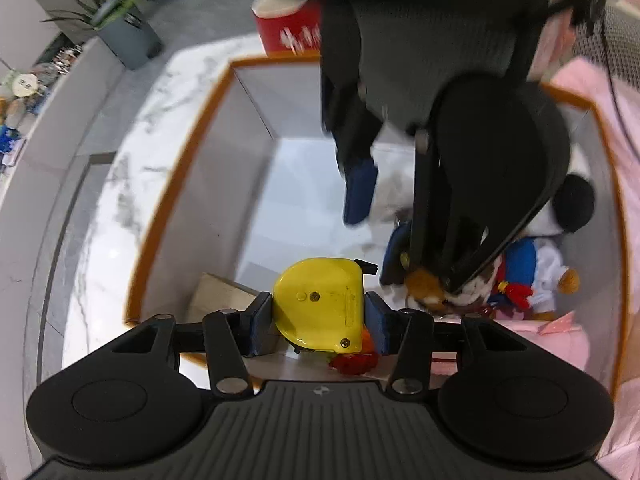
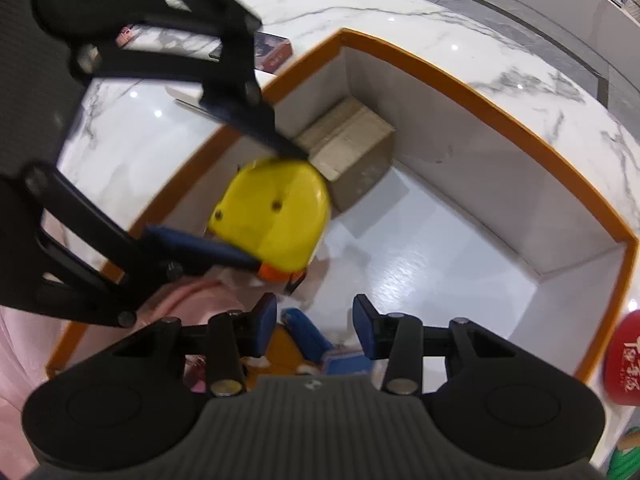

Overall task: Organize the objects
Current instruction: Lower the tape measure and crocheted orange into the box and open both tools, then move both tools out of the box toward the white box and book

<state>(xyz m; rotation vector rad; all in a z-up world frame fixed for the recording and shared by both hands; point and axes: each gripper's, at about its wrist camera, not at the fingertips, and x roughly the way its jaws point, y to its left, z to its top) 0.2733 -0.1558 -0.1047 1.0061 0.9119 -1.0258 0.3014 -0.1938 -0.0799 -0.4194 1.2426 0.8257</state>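
1. The left gripper [image 1: 318,312] clamps a yellow tape measure [image 1: 320,302] between its blue pads; it hangs over the orange-rimmed white box [image 1: 180,184].
2. The right gripper [image 2: 314,330] has its jaws apart with nothing between them; it is above a plush toy [image 1: 520,276] at the box's 3 o'clock side in the left wrist view.
3. A small cardboard box [image 2: 352,148] sits in one box corner, at 12 o'clock of the tape measure in the right wrist view; a red cup [image 1: 288,28] stands outside the box.
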